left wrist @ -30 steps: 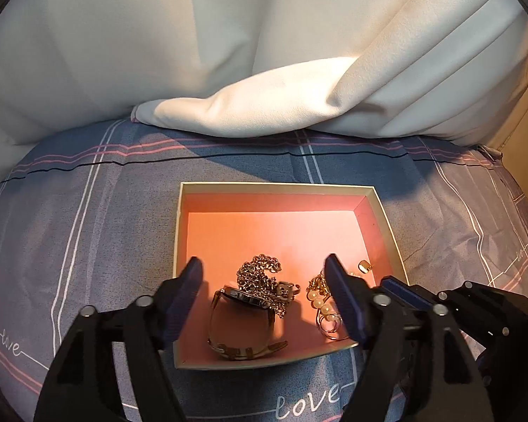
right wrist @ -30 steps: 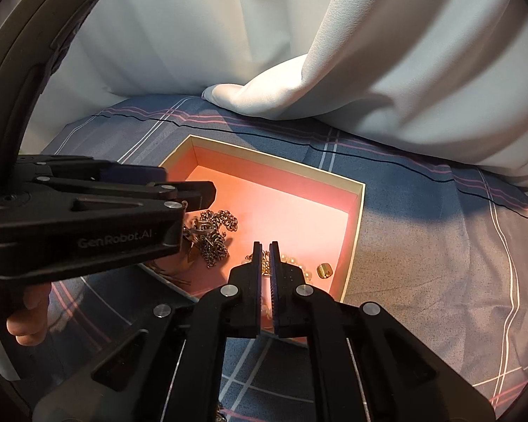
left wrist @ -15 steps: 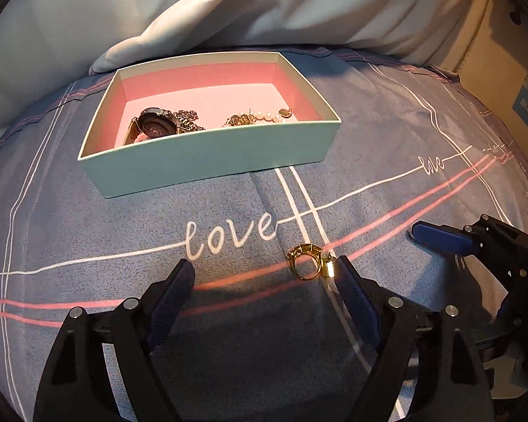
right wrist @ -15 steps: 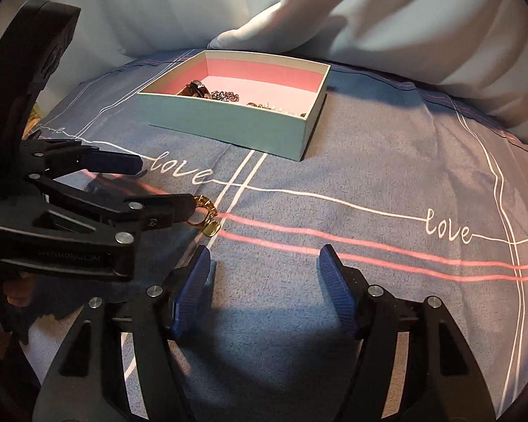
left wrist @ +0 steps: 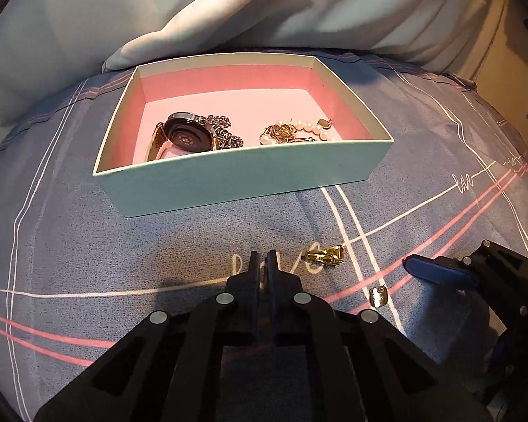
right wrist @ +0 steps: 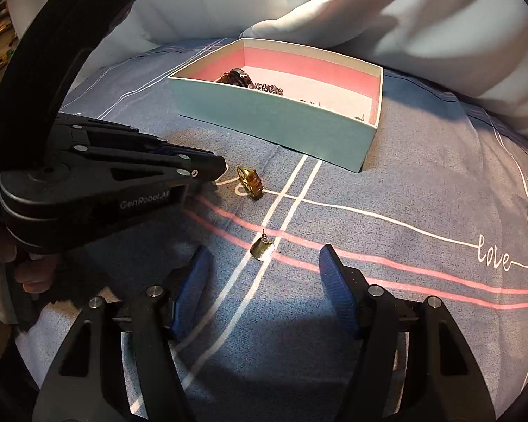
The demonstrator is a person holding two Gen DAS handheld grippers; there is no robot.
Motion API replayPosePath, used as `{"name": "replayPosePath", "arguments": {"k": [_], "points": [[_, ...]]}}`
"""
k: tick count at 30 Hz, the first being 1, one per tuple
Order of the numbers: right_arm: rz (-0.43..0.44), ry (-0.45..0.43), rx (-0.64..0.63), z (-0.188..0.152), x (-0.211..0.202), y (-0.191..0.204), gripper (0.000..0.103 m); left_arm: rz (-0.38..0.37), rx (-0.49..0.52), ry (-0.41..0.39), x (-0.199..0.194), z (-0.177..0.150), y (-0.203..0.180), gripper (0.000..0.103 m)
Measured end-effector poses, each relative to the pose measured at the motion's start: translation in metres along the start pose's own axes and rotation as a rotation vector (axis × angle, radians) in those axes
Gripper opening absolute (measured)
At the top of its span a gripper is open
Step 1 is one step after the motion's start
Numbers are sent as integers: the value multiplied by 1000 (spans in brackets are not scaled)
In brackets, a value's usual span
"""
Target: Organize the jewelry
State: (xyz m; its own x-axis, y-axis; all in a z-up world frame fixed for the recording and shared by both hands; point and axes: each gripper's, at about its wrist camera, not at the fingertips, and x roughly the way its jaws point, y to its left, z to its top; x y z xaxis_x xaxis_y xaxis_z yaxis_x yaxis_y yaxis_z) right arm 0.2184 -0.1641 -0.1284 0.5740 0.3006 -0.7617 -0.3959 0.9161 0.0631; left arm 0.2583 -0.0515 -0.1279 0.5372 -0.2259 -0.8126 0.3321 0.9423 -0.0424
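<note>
A mint box with a pink inside (left wrist: 250,179) (right wrist: 274,119) holds a watch (left wrist: 188,135), a chain (left wrist: 227,135) and a pearl bracelet (left wrist: 301,132). On the blue bedsheet in front of it lie a gold ring (left wrist: 325,256) (right wrist: 250,183) and a gold stud earring (left wrist: 378,297) (right wrist: 262,246). My left gripper (left wrist: 263,263) (right wrist: 221,168) is shut with nothing between its tips, and the ring lies just to their right. My right gripper (right wrist: 264,277) is open, low over the sheet, with the earring just ahead of the gap between its fingers.
White curtain fabric (left wrist: 228,17) drapes onto the bed right behind the box. The sheet (right wrist: 422,263) carries white and pink stripes and "love" lettering. A hand (right wrist: 35,274) holds the left gripper at the left edge of the right wrist view.
My left gripper's jaws, open around the ring half a second ago, have shut beside it, leaving it on the sheet. The earring has come into view. My right gripper opened and sank toward the sheet.
</note>
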Motion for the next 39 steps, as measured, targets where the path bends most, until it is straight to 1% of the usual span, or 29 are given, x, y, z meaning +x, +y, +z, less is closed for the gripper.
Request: {"name": "replayPosePath", "arguments": {"k": [1, 3, 4, 6, 10, 15, 18, 19, 20, 21, 22, 23, 24, 26, 28, 29, 30, 32, 34, 35, 36, 37, 39], "points": [[8, 5, -1, 1, 1, 1, 52, -5, -9, 0, 0, 0, 2, 2], [3, 7, 4, 2, 2, 0, 35, -5, -8, 2, 0, 0, 1, 1], [9, 8, 6, 3, 2, 0, 22, -1, -5, 1, 0, 0, 0, 1], [-7, 3, 2, 3, 1, -1, 12, 3, -2, -1, 0, 0, -1, 1], [-17, -16, 3, 1, -3, -1, 11, -8, -18, -5, -4, 0, 2, 1], [-24, -54, 18, -4, -18, -1, 11, -17, -39, -27, -15, 1, 7, 1], [-23, -67, 23, -6, -25, -1, 11, -36, -16, -26, -19, 1, 1, 1], [-17, -65, 28, -7, -25, -3, 11, -36, -11, -30, -19, 2, -2, 3], [-20, -68, 32, -7, -26, -4, 11, -45, 0, -30, -18, 3, -5, 7], [-21, -70, 36, -8, -26, -5, 11, -39, 11, -30, -17, 4, -9, 28], [-17, -65, 41, -8, -26, -6, 11, -19, 23, -40, -16, 4, -13, 56], [-20, -67, 44, -9, -27, -7, 11, -13, 39, -56, -16, 5, -18, 63], [-22, -67, 46, -10, -28, -8, 11, -22, 59, -61, -15, 6, -23, 63], [-17, -57, 57, -9, -26, -12, 11, -8, 102, -51, -8, 10, -34, 63], [-10, -52, 68, -11, -25, -15, 11, 12, 140, -58, -1, 11, -42, 64], [-9, -49, 72, -12, -25, -16, 11, 25, 151, -36, 4, 12, -44, 63], [-12, -49, 74, -13, -25, -16, 11, 35, 162, -10, 11, 12, -45, 58], [-10, -46, 77, -14, -24, -16, 11, 20, 161, -20, 12, 12, -44, 54], [-9, -50, 79, -14, -24, -15, 11, -6, 152, -20, 11, 12, -41, 41], [-7, -46, 79, -14, -23, -16, 11, -17, 146, -17, 11, 13, -40, 40], [-11, -47, 78, -15, -24, -16, 11, -26, 140, -16, 12, 13, -39, 37], [-10, -48, 80, -15, -23, -16, 11, -45, 133, -14, 12, 13, -39, 27], [-14, -52, 82, -15, -25, -15, 11, -87, 120, -3, 12, 14, -41, 14]]}}
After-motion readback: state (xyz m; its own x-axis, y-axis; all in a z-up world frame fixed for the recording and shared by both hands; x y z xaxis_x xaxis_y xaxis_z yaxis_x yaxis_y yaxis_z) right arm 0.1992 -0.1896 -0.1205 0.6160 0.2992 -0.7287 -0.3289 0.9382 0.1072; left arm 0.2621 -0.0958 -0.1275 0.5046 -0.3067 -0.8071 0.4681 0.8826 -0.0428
